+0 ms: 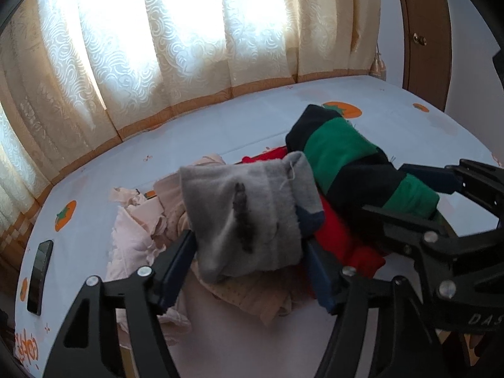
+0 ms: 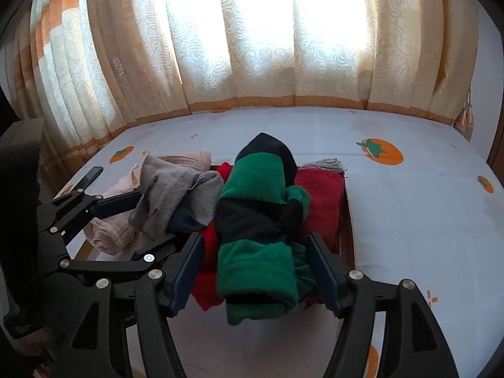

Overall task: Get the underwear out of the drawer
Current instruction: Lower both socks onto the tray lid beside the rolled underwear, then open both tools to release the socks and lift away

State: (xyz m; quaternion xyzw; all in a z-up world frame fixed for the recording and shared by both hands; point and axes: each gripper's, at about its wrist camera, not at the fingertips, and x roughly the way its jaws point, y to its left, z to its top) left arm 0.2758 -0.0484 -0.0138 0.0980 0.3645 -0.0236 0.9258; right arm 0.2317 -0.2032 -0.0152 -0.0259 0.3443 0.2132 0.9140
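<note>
Left wrist view: the left gripper [image 1: 249,271] stands with its jaws fairly wide, a soft grey folded garment with a dark streak [image 1: 245,217] lying between the blue pads; whether the pads touch it I cannot tell. No earlier picture to compare. Landmark: the pile of clothes on the white bed sheet printed with orange persimmons [image 1: 220,132]. In the pile, the grey piece sits on top at the near left, pale pink frilled underwear [image 1: 132,239] spreads to its left and below it, red fleece cloth [image 1: 340,236] lies to its right. A rolled green-and-black striped fleece garment [image 2: 261,220] lies on the red cloth [image 2: 321,195], between the right gripper's [image 2: 255,271] widely parted fingers, with small gaps at both pads. In the right wrist view a brown wooden edge [image 2: 346,236] shows at the pile's right side, perhaps a drawer or box wall; its contents beyond the red cloth are hidden. A slim black phone [image 1: 39,277] lies left of the pile near the sheet's edge. Letters "DAS" are readable on the right gripper's body [image 1: 482,318]; orange writing at the sheet's near left corner is unreadable. Bare sheet lies open right of and behind the pile, up to the cream patterned curtains [image 2: 252,47].
</note>
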